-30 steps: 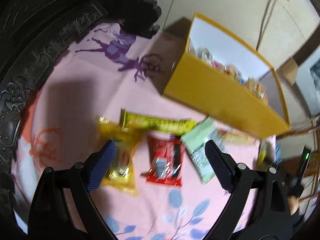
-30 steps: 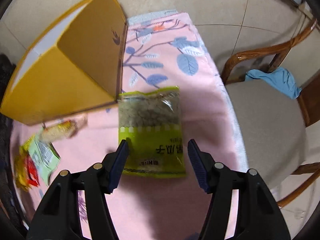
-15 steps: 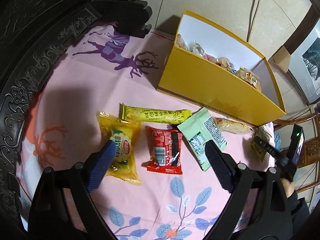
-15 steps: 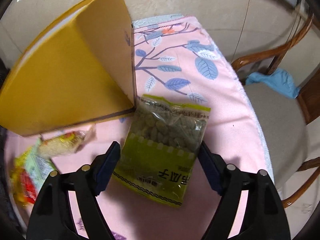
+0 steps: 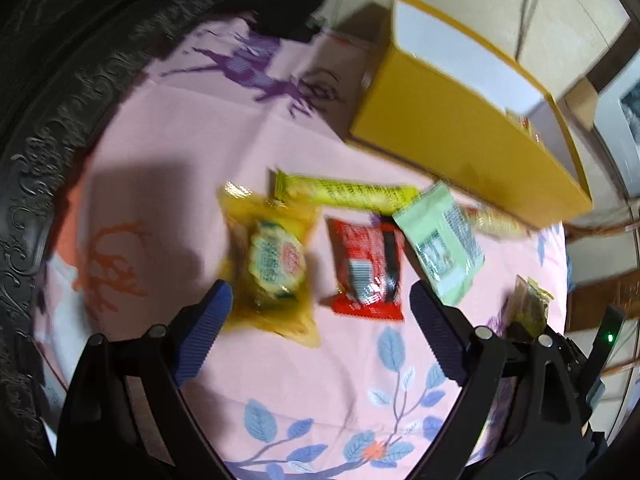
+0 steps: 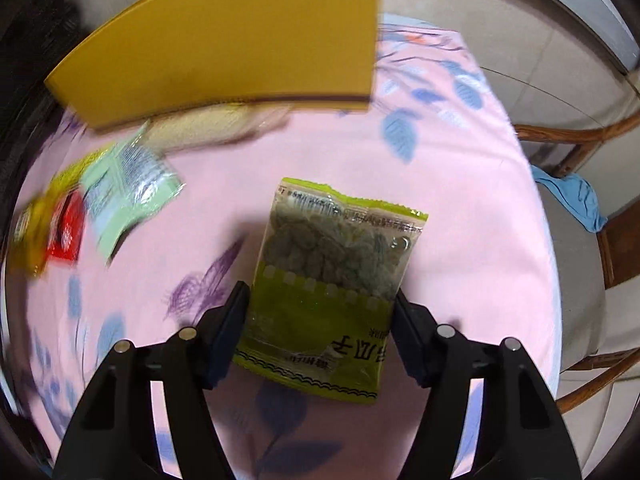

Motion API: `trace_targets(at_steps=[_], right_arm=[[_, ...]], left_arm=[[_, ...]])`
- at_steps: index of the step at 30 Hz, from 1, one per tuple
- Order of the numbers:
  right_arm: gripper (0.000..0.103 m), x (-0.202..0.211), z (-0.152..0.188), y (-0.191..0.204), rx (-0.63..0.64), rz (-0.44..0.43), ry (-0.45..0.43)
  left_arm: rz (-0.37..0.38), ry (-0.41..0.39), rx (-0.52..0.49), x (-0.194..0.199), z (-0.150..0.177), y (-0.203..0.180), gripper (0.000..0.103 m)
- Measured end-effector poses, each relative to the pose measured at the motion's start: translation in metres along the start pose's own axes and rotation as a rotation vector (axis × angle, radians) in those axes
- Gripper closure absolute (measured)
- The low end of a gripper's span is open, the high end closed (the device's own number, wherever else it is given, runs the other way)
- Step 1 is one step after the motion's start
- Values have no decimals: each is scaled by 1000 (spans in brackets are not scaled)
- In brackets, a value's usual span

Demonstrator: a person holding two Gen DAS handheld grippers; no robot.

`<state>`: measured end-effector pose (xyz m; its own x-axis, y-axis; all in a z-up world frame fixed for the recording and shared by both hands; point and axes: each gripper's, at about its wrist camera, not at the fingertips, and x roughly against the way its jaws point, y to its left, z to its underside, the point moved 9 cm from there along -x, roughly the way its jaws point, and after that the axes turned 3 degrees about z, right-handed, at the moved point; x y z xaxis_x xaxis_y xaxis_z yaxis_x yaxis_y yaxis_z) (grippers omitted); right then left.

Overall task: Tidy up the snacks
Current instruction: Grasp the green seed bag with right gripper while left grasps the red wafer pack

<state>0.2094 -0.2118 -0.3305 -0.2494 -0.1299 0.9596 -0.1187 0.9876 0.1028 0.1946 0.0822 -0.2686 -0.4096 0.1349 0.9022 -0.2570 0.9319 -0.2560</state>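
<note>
Clearly the green seed packet (image 6: 334,280) is light, crinkly and slippery (contents shift); right gripper (image 6: 320,334) jaws are closing across its lower sides, pinching it.

Yellow box (image 6: 224,36) walling off far side; bare pink cloth (image 6: 460,216) lying open right of green seed packet (image 6: 336,280); wooden chair (image 6: 580,240) crowding table's edge

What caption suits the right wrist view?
Right gripper fingers closing around a green clear-windowed seed packet on pink floral cloth, near the yellow cardboard box.
</note>
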Motion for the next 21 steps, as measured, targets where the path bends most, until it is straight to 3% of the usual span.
trace_targets(at_steps=[4, 11, 16, 21], right_arm=[[35, 5, 11, 7, 1, -5, -5], [35, 0, 6, 2, -13, -23, 12], [35, 1, 8, 2, -25, -20, 12], [35, 4, 11, 4, -21, -20, 15]], left_arm=[[29, 27, -60, -28, 10, -28, 11], [9, 25, -108, -55, 3, -47, 11], [2, 82, -68, -77, 15, -44, 11], [-51, 30, -96, -77, 12, -36, 16]])
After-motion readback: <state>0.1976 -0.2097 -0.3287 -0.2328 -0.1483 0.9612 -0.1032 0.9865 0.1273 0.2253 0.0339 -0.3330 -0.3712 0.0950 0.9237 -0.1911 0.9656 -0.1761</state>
